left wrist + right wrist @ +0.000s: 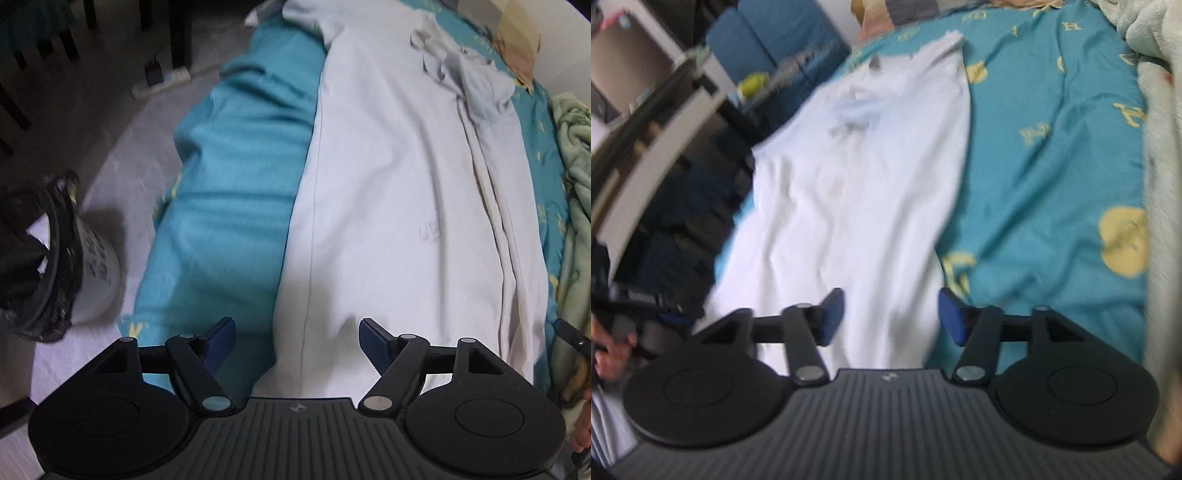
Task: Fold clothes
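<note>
A white shirt (388, 192) lies lengthwise on a teal bed cover (229, 177), its collar end far from me and one side folded over along the right. My left gripper (297, 338) is open and empty, just above the shirt's near hem. The right wrist view shows the same shirt (857, 192) on the teal cover (1052, 166). My right gripper (892, 317) is open and empty over the shirt's near right edge. The view is blurred.
A bin with a black bag (40, 258) stands on the floor left of the bed. A pale green blanket (576, 177) lies along the bed's right side, also in the right wrist view (1160, 184). Dark furniture (665, 155) stands left of the bed.
</note>
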A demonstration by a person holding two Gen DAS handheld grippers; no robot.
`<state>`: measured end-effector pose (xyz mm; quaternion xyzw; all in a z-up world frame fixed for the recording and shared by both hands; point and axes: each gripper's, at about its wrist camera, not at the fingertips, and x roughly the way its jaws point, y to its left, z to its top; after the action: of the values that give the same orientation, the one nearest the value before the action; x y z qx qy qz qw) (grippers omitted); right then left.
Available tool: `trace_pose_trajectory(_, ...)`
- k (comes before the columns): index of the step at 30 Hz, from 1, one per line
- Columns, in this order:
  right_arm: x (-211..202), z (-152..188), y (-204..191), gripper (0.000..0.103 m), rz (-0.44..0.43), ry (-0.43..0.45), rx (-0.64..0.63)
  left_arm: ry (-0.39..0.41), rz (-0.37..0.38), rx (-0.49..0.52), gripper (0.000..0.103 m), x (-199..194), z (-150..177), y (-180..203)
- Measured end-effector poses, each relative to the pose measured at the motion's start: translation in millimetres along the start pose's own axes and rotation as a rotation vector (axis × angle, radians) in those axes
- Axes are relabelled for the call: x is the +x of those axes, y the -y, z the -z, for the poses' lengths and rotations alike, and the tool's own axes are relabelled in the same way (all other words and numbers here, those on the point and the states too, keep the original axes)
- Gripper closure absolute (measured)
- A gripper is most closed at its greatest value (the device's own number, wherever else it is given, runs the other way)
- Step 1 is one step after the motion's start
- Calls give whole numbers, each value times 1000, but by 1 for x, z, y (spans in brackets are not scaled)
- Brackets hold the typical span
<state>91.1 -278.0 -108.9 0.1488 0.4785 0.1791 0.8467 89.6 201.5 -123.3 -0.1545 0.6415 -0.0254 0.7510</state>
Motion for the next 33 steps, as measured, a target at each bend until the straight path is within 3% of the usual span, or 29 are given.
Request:
trace_pose_trajectory(6,3,21,-6,36,47,-139,-19,-170,67,79,29,21,7,-6)
trace_pose_trajectory(10,11,34,-14,37,58,-235,-35,-218,85,150,31,19,13,-3)
trace_pose_trajectory(11,13,37,-16,40,61,-258,-39,-236,100,164,39,17,16,-4)
trace_pose_trajectory(13,16,43,-19,56,66,-306,-48,-251,117,182,69,12,21,-6)
trace_pose_trajectory(14,18,46,-21,79,69,-330,-52,-252,126,185,94,9,22,-7)
trace_pose_trajectory(15,19,48,-24,92,68,-348,-54,-252,136,189,96,5,24,-8)
trace_pose_trajectory(18,11,42,-35,95,55,-335,-76,-188,180,233,98,-18,28,-8)
trace_pose_trajectory(23,-22,34,-58,96,22,-303,-144,-113,257,209,98,-67,43,-25)
trace_pose_trajectory(31,-26,43,-41,95,20,-325,-54,-67,230,66,96,-86,59,-53)
trace_pose_trajectory(33,-22,46,-34,94,26,-330,-26,-67,221,44,88,-90,61,-53)
